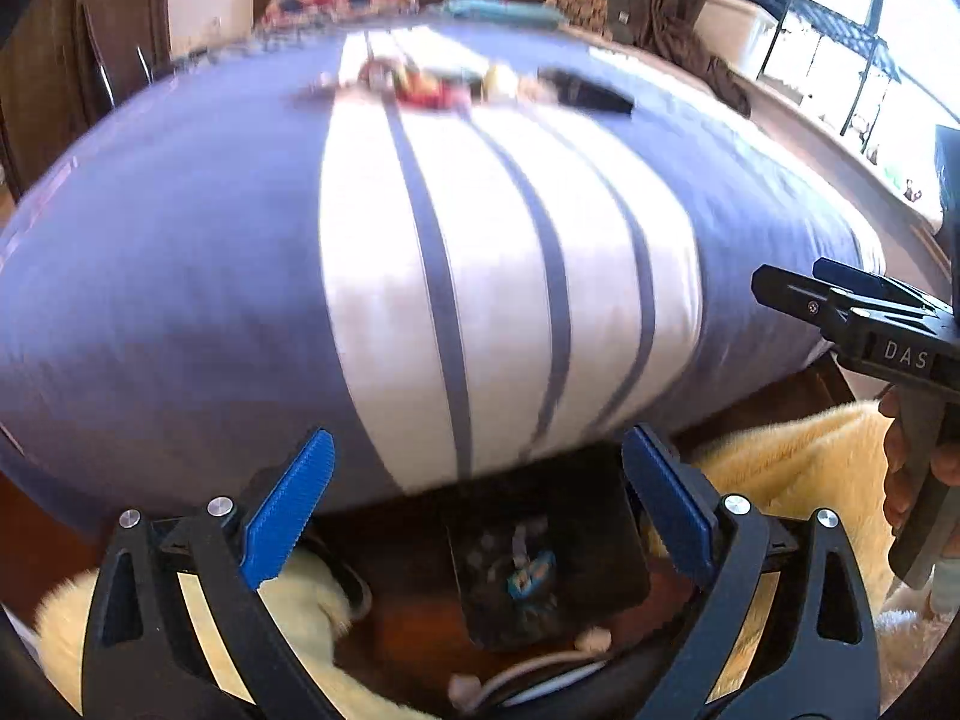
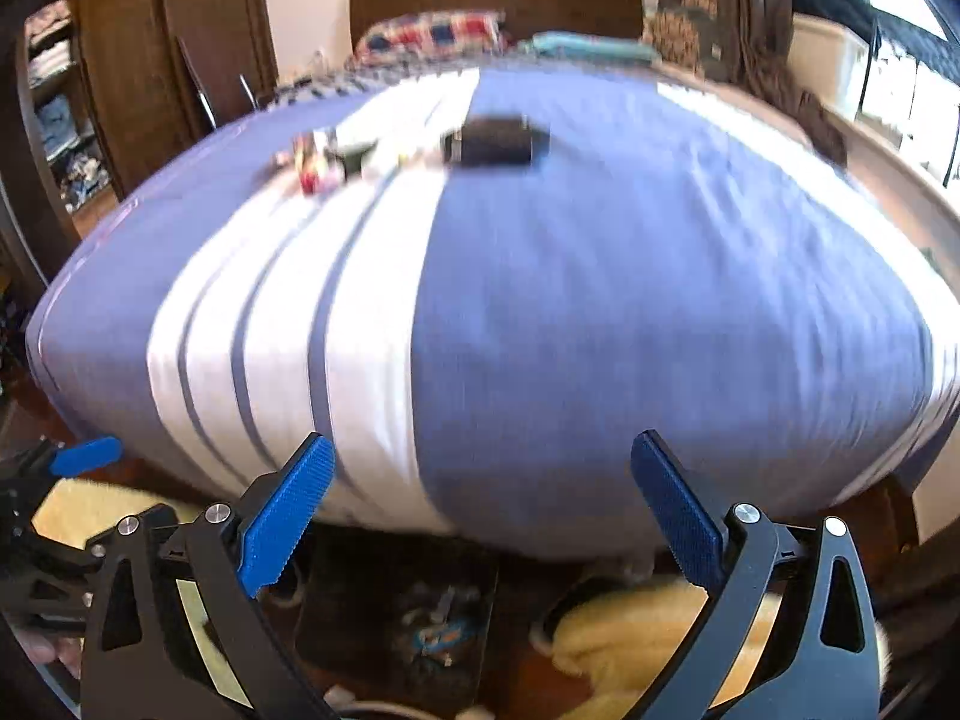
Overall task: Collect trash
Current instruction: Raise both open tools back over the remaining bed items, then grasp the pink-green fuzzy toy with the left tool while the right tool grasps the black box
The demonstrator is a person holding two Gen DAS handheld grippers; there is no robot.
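Left wrist view: the left gripper has its blue pads spread wide with nothing between them, hanging over the foot of a bed covered in a blue spread with a broad white striped band. Below the gripper, on the wooden floor at the bed's foot, stands a dark trash bag with scraps inside, among them a blue-and-white wrapper. Pale yellow fluffy fabric lies on either side of the bag. Far ahead of the gripper, well apart from it on the bed, lies a blurred row of trash, red, yellow and white bits, with a dark flat object at its right end. To the right of this gripper the right gripper shows from the side, a hand around its grip. In the right wrist view, the right gripper is likewise fully spread and empty, with the bag beneath and slightly left of it; the trash sits far ahead to its left, the dark object nearly straight ahead. The frames are motion-blurred, so the small pieces cannot be told apart.
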